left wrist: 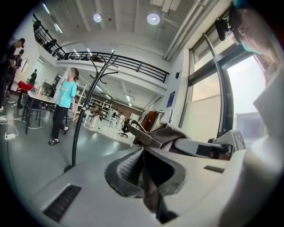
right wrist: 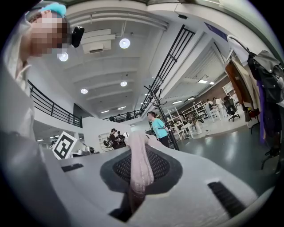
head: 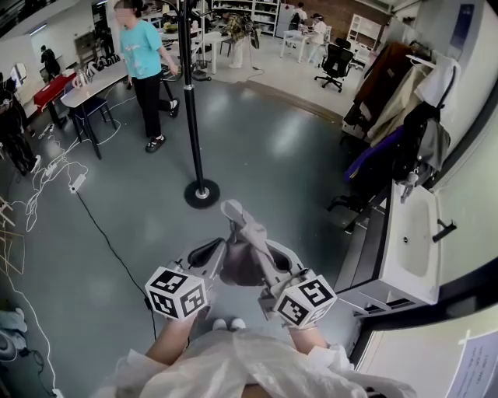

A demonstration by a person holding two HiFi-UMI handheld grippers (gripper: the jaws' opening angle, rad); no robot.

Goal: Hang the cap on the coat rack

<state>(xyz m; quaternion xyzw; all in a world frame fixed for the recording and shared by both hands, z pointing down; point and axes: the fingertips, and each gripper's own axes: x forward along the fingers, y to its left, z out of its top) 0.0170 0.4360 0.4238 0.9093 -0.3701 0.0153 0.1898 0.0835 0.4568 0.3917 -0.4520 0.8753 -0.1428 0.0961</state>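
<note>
Left claw (head: 213, 253), right claw (head: 268, 256) pinching cap (head: 238, 264), strap (head: 233, 211) toward coat rack (head: 191, 101)

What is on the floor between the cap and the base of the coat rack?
Head view: only bare grey floor between the cap and the coat rack's base.

Floor (head: 272, 148): grey, polished, reflective. Desk (head: 97, 84) at left, white cables (head: 47, 183) trailing beside it. Coats (head: 389, 85) hung along right wall, white basin (head: 405, 272) below. Shelving (head: 268, 12) and black office chair (head: 336, 62) at far end. Round ceiling lights (left wrist: 153, 18); railed balcony (left wrist: 133, 66) overhead.
</note>
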